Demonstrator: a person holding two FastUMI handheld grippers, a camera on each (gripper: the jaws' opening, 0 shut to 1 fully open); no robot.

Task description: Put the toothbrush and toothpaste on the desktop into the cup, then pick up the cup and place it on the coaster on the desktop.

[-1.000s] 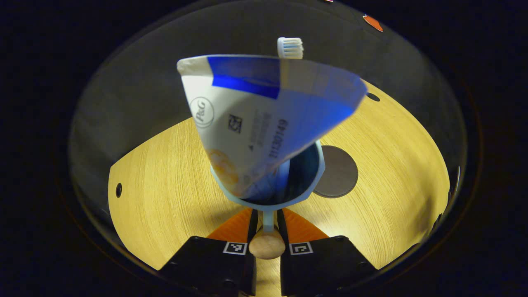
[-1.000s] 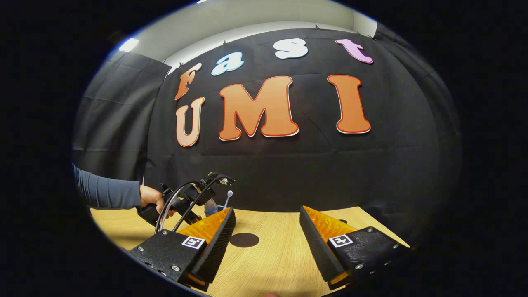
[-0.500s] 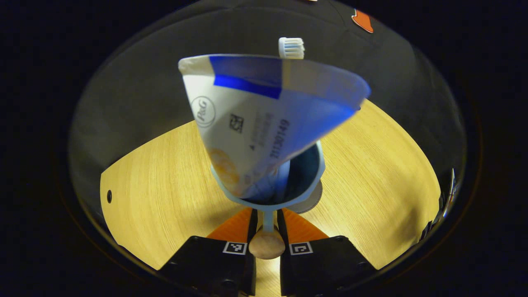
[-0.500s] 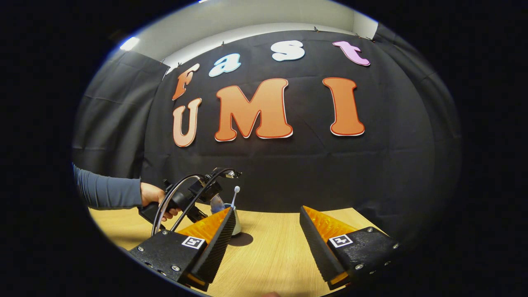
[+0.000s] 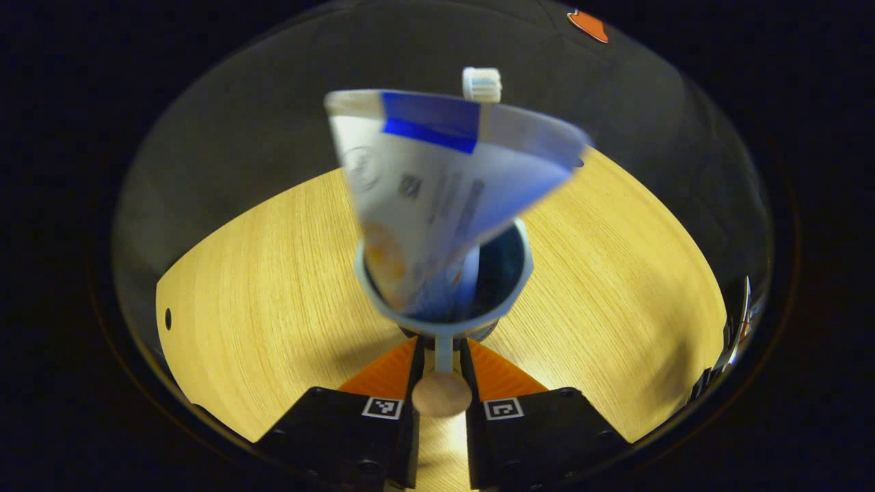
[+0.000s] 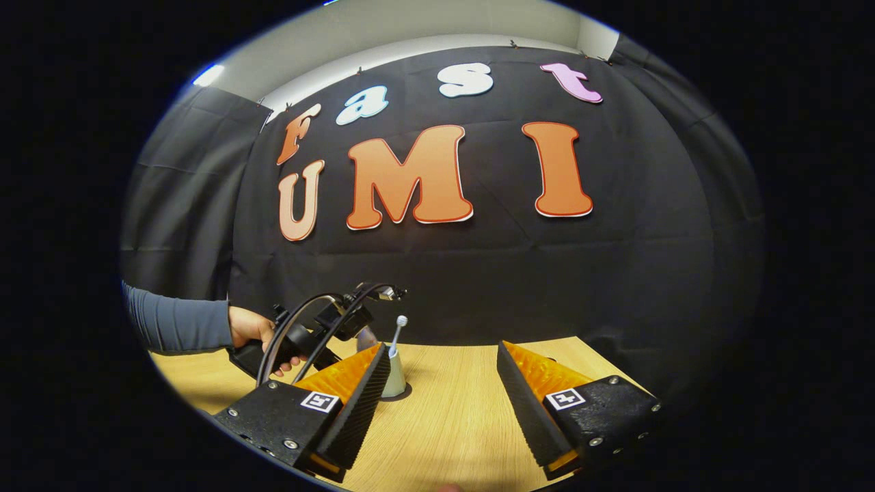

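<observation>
The left gripper view looks steeply down, close over the cup (image 5: 444,287) and counter (image 5: 260,287). The right gripper view sits low, facing level across the same counter (image 6: 451,410) toward that cup (image 6: 394,379), farther off.

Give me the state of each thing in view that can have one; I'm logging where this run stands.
left hand-held gripper: shut on the cup's handle
right hand-held gripper: open, holding nothing, above the desktop
cup: upright, held by its handle
toothpaste: standing tilted in the cup
toothbrush: in the cup, bristles up
coaster: under the cup, mostly hidden
desktop: lit
</observation>
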